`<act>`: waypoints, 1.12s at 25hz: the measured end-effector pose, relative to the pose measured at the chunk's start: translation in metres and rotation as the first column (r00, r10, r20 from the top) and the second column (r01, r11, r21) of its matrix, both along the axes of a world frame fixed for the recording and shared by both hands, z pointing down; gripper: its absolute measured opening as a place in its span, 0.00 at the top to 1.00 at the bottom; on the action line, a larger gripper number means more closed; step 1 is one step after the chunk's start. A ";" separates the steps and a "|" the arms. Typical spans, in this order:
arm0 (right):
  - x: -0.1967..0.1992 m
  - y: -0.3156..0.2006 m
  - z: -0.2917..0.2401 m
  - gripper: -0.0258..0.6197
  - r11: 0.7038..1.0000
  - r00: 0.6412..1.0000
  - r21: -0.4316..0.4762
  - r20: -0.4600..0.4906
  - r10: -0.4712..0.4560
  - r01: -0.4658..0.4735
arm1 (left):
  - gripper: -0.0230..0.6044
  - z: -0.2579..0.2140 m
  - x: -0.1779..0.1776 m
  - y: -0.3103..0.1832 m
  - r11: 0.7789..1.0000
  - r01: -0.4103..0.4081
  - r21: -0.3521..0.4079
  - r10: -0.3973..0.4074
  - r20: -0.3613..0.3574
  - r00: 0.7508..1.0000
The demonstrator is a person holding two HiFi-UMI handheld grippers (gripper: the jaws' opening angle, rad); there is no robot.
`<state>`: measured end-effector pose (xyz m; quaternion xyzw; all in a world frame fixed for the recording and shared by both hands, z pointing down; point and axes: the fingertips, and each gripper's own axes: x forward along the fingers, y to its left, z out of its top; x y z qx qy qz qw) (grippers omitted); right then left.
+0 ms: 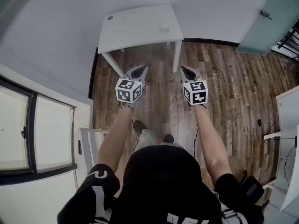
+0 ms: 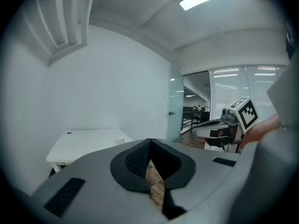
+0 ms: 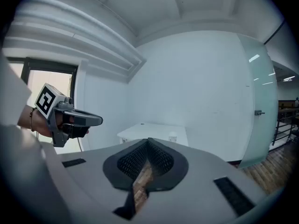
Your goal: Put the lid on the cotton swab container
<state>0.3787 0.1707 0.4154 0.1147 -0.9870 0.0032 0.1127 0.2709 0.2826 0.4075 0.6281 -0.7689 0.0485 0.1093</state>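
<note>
Left tongs point(image 1: 144, 67): narrow, tips together, nothing between them; held level over the wood floor point(image 1: 224, 78).
Right tongs point(image 1: 183, 69): narrow, tips together, empty; side by side with the left pair.
Swab pot point(image 1: 164, 29): small pale pot on the white table point(image 1: 135, 31), toward its right half. Too small to tell whether it is open.
Possible lid: small dark round thing point(image 1: 110, 17) at the far left corner of the table; cannot confirm what it is.
Key relation: the table stands well apart, straight ahead of both tongs. The pot lies about midway between their two lines, so neither hand is clearly nearer. The dark thing is on the left hand's side.
Pot axis: looks upright; not certain.
Judgement: approach first; nothing is within reach.
</note>
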 end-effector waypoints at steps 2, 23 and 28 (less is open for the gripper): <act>0.002 -0.004 -0.002 0.94 1.000 1.000 -0.002 0.007 0.005 -0.005 | 0.92 0.003 0.001 -0.001 1.000 -0.007 -0.004 0.007 -0.004 1.000; -0.013 -0.022 0.010 0.94 1.000 1.000 -0.011 -0.014 0.004 -0.004 | 0.92 0.006 -0.019 -0.023 1.000 -0.023 -0.009 0.023 -0.007 1.000; -0.031 -0.027 0.016 0.94 1.000 0.999 -0.022 -0.031 0.012 -0.013 | 0.92 0.009 -0.040 -0.029 0.999 -0.032 -0.010 0.032 -0.020 0.999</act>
